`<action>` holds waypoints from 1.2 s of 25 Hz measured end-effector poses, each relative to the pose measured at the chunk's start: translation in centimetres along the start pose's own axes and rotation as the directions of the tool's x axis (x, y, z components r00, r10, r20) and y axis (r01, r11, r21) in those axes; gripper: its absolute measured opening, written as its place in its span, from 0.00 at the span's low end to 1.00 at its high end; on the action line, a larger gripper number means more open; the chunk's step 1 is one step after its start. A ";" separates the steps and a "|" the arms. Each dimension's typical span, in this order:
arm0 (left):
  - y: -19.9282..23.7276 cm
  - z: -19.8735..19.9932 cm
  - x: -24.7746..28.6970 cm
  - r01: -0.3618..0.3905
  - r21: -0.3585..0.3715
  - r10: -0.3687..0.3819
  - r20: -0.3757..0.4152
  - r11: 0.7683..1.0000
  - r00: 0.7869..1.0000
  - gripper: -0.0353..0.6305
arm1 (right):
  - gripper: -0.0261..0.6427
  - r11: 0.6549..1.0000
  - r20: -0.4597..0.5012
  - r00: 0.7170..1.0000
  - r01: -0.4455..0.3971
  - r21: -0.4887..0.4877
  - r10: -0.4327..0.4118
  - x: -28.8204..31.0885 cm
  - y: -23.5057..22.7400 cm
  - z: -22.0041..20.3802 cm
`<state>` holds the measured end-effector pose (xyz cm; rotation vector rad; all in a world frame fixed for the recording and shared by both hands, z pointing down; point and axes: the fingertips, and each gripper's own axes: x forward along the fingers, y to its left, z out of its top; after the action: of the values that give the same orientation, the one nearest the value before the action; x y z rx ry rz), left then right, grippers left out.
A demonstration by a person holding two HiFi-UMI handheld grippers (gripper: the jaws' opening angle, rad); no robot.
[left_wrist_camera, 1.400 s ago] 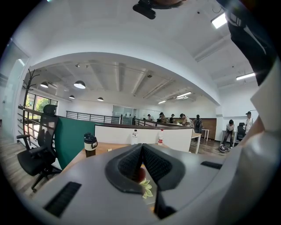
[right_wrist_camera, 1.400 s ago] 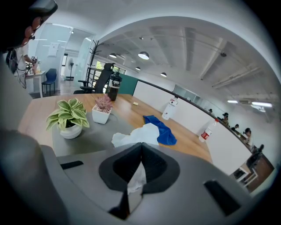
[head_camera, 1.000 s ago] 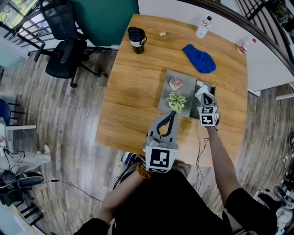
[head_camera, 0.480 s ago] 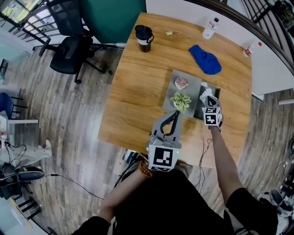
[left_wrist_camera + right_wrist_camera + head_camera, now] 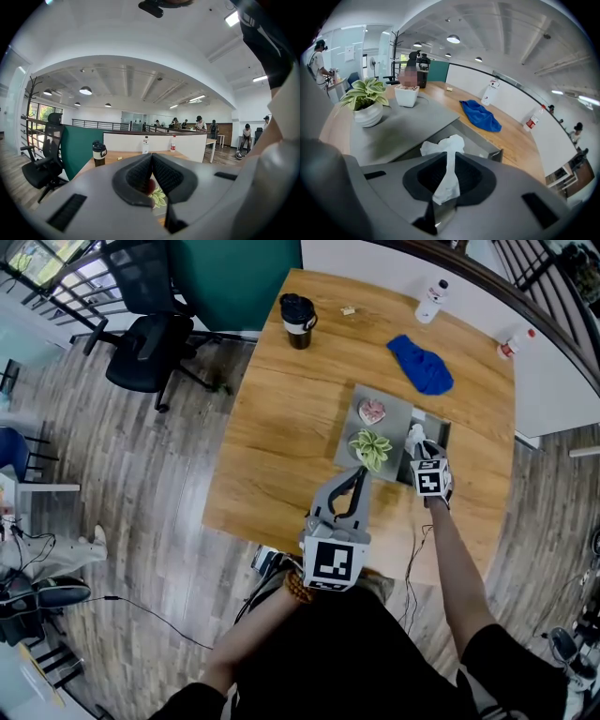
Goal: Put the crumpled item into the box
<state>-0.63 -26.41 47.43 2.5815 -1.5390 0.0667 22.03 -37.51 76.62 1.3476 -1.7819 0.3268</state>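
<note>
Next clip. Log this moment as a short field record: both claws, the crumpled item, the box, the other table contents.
right claw: shut on crumpled tissue
tissue position: held over the open box, not released
left claw: shut, nothing in it, over the table beside the grey tray
on tray: leafy plant, pink-topped pot
elsewhere on table: blue cloth, black mug
task status: item not yet in box
</note>
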 end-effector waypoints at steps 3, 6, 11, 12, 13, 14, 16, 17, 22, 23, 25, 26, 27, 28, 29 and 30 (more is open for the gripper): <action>-0.1 0.1 -0.1 0.002 0.010 -0.002 0.009 1.000 1.000 0.09 | 0.15 1.000 0.024 1.000 -0.003 0.004 0.003 -0.5 -0.1 0.6; -0.5 0.3 -0.1 0.010 0.014 -0.010 0.020 1.000 1.000 0.09 | 0.15 1.000 0.057 0.998 0.012 0.001 -0.012 -1.3 -0.6 1.6; -1.1 0.9 -0.4 0.032 0.006 -0.033 0.038 0.999 0.999 0.09 | 0.15 0.999 0.119 0.992 0.036 -0.006 -0.035 -3.7 -1.0 4.2; -1.3 1.0 -0.5 0.038 0.003 -0.038 0.040 0.999 0.998 0.09 | 0.15 0.999 0.133 0.990 0.040 -0.007 -0.039 -4.2 -1.0 4.7; -1.5 1.1 -0.6 0.044 0.000 -0.044 0.043 0.999 0.998 0.09 | 0.15 0.999 0.146 0.988 0.045 -0.009 -0.043 -4.7 -1.0 5.2; -1.6 1.3 -0.7 0.049 0.000 -0.049 0.047 0.999 0.998 0.09 | 0.15 0.999 0.159 0.986 0.050 -0.013 -0.047 -5.3 -0.9 5.7; -1.9 1.7 -1.0 0.058 0.003 -0.058 0.058 0.998 0.997 0.09 | 0.15 0.998 0.185 0.981 0.060 -0.022 -0.055 -6.4 -0.9 6.7; -2.0 1.9 -1.1 0.062 0.003 -0.062 0.065 0.998 0.996 0.09 | 0.15 0.997 0.197 0.979 0.067 -0.025 -0.061 -7.0 -0.9 7.2; -2.2 2.7 -2.2 0.076 -0.002 -0.075 0.087 0.997 0.993 0.09 | 0.15 0.995 0.243 0.966 0.101 -0.018 -0.093 -9.7 -1.0 9.1; -2.2 2.9 -2.3 0.080 -0.001 -0.079 0.089 0.997 0.993 0.09 | 0.15 0.994 0.252 0.963 0.106 -0.013 -0.099 -10.3 -0.9 9.5; -2.2 3.3 -2.5 0.090 0.000 -0.090 0.091 0.996 0.992 0.09 | 0.15 0.993 0.268 0.957 0.115 0.006 -0.112 -11.6 -0.8 10.2; -2.2 3.6 -2.5 0.093 -0.001 -0.093 0.094 0.996 0.991 0.09 | 0.15 0.993 0.277 0.954 0.119 0.015 -0.118 -12.4 -0.8 10.6; -2.3 3.9 -2.5 0.093 -0.003 -0.092 0.099 0.996 0.991 0.09 | 0.15 0.992 0.288 0.950 0.122 0.019 -0.122 -13.3 -0.8 11.1; -2.4 4.3 -2.5 0.089 -0.006 -0.088 0.104 0.996 0.991 0.09 | 0.15 0.992 0.304 0.945 0.123 0.019 -0.123 -14.2 -0.8 11.6; -2.6 4.6 -2.6 0.083 -0.010 -0.082 0.110 0.996 0.991 0.09 | 0.15 0.992 0.322 0.939 0.122 0.017 -0.121 -15.1 -0.6 12.2; -2.8 4.7 -2.7 0.076 -0.014 -0.074 0.115 0.997 0.991 0.09 | 0.15 0.993 0.342 0.932 0.120 0.013 -0.117 -16.0 -0.5 12.8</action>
<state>0.46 -23.42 42.19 2.6689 -1.4686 -0.1043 17.33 -35.48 56.79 1.5729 -1.9672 0.0159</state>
